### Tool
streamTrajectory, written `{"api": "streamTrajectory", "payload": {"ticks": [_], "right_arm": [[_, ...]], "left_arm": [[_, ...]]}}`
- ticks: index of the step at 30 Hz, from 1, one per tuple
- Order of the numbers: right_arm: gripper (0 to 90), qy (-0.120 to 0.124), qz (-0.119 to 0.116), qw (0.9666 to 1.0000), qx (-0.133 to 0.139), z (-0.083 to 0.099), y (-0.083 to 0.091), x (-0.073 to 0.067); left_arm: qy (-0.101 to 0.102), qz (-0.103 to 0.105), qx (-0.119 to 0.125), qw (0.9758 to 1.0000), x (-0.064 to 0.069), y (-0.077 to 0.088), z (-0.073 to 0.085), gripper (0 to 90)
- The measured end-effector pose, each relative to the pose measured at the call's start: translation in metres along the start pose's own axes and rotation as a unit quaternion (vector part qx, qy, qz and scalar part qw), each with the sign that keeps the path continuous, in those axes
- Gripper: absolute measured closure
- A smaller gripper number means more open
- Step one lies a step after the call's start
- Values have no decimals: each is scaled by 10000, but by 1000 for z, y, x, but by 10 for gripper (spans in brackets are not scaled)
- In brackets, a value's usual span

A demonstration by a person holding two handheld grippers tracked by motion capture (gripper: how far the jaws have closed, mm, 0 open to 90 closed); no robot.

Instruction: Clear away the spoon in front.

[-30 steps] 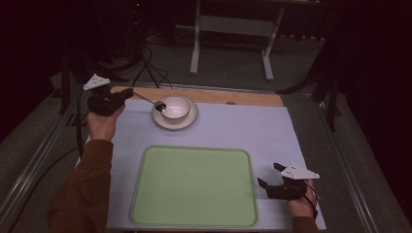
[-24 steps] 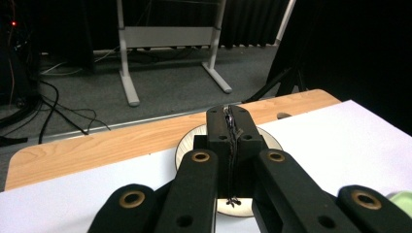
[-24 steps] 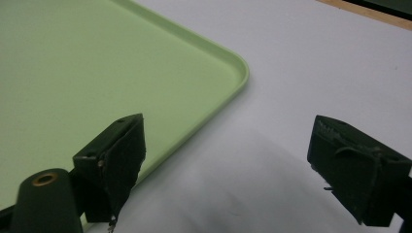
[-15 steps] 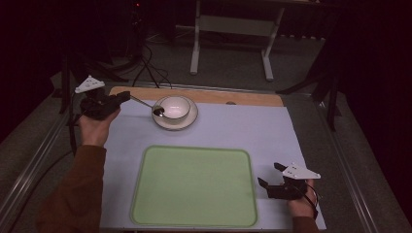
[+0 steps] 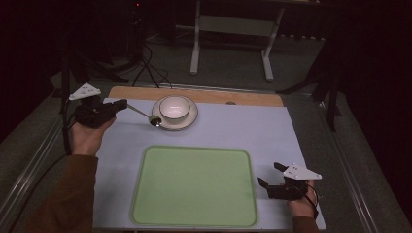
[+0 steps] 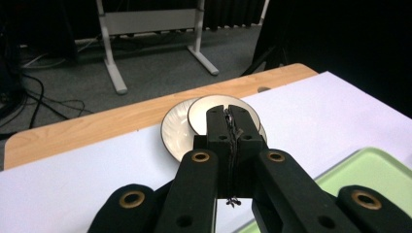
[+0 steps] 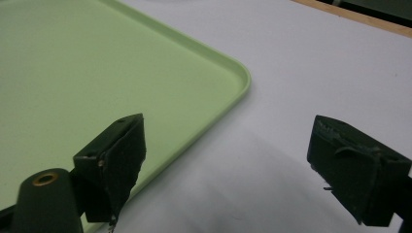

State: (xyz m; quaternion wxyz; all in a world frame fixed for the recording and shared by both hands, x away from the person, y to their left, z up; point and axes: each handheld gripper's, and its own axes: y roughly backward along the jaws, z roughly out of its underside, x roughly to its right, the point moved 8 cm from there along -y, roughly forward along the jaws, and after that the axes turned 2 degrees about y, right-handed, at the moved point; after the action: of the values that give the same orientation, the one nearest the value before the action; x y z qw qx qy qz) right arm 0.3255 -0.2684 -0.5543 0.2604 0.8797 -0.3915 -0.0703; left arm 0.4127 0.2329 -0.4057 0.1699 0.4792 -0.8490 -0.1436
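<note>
Over at the far left of the worktop (image 5: 272,131), which is covered in a pale lilac sheet with a wooden strip along its back edge, the left tool (image 5: 121,104) has its black jaws pressed tight on the handle of a slim metal spoon (image 5: 144,116). That spoon slants down to the right, and its bowl lies at the left rim of a round white saucer (image 5: 190,121) that carries a small white cup (image 5: 174,108). From the left gripper view the jaws meet on a thin edge, with the cup (image 6: 219,110) and saucer (image 6: 176,132) just beyond them. Nearer the person lies a flat pale-green rectangular tray (image 5: 194,187). Just beside its right edge the right tool (image 5: 270,175) hovers low with its jaws spread wide and nothing between them; in its own view the tray's rounded corner (image 7: 233,77) sits ahead.
</note>
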Motion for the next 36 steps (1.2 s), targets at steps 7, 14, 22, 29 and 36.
{"api": "streamTrajectory", "payload": {"ticks": [7, 14, 22, 29, 36], "right_arm": [[137, 17, -31, 10000, 71, -2, 1, -1], [137, 33, -40, 9999, 122, -3, 2, -2], [137, 43, -45, 9999, 113, -3, 2, -2], [137, 44, -43, 9999, 114, -3, 2, -2], [137, 52, -36, 9999, 80, -3, 1, -2]], "left_arm": [[40, 38, -127, 9999, 1, 4, 11, 894], [41, 37, -363, 9993, 3, 6, 28, 894], [-90, -82, -632, 9979, 7, 5, 40, 893], [33, 23, -668, 9978, 7, 3, 51, 892], [95, 87, -780, 9969, 7, -4, 61, 891]]}}
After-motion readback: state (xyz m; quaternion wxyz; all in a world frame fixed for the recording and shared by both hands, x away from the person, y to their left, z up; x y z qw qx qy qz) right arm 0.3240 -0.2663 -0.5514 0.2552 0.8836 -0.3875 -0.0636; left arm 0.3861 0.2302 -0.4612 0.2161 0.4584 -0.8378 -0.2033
